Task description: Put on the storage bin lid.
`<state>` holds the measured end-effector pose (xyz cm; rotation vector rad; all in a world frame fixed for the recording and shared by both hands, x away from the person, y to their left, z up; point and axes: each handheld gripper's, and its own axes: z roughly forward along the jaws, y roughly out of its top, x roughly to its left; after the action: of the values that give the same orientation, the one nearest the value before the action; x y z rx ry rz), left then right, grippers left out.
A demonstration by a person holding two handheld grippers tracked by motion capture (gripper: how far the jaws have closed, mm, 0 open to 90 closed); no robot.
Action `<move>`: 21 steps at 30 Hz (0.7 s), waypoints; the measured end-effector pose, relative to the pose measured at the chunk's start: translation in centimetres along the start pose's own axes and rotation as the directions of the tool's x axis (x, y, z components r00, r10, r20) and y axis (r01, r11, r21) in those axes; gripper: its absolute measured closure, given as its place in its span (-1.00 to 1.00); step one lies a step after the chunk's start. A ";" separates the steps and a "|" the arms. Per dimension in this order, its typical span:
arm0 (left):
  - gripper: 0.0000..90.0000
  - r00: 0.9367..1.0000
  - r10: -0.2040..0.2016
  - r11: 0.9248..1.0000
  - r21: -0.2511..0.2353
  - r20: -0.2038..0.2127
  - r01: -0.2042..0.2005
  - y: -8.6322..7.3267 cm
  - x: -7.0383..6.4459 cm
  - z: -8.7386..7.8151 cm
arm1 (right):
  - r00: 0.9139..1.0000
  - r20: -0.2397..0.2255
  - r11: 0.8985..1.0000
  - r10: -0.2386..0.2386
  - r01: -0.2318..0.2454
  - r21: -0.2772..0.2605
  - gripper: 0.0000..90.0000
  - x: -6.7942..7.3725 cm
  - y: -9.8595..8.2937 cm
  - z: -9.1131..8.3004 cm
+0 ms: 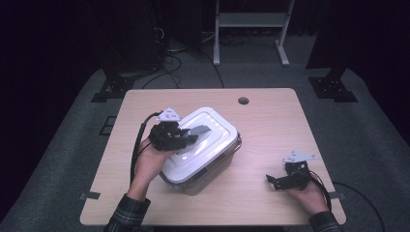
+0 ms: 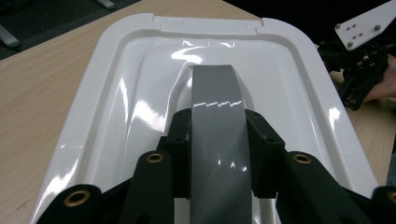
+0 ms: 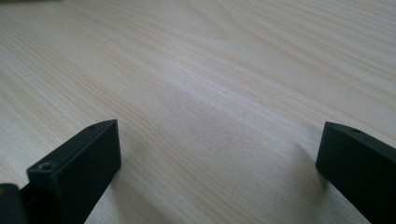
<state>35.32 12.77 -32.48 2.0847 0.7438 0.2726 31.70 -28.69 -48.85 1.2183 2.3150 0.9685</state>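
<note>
Two hand-held grippers work over one pale wooden worktop (image 1: 270,125). Farthest left, the left hand-held gripper (image 1: 186,137) reaches over a storage box (image 1: 220,162) with clear walls and a glossy white lid (image 1: 212,121). Its jaws are clamped on the grey handle (image 2: 215,93) that runs along the middle of that lid: in the left gripper view one black jaw presses each side of the grey strip, which passes between them and stretches on ahead toward the lid's far edge. The lid spreads out to both sides of and beyond this hand-held gripper, and its raised rim runs along each side. The box stands on the worktop directly under the left hand-held gripper, turned at an angle to the worktop's edges.

Off to the right of it, well apart from the box, the right hand-held gripper (image 1: 275,181) sits low over the worktop near the front edge, in the person's hand. Its jaws stand wide apart, with bare wood grain between and ahead of them and nothing in their grasp.
</note>
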 end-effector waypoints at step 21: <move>0.47 1.000 0.027 0.997 0.069 -0.010 -0.027 -0.4 -0.9 2.3 | 1.000 -0.003 1.000 -0.004 0.004 0.001 -1.00 0.0 0.0 0.0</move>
<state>35.50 10.82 -34.07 2.1613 0.7412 0.2769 31.68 -28.73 -48.85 1.2124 2.3198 0.9689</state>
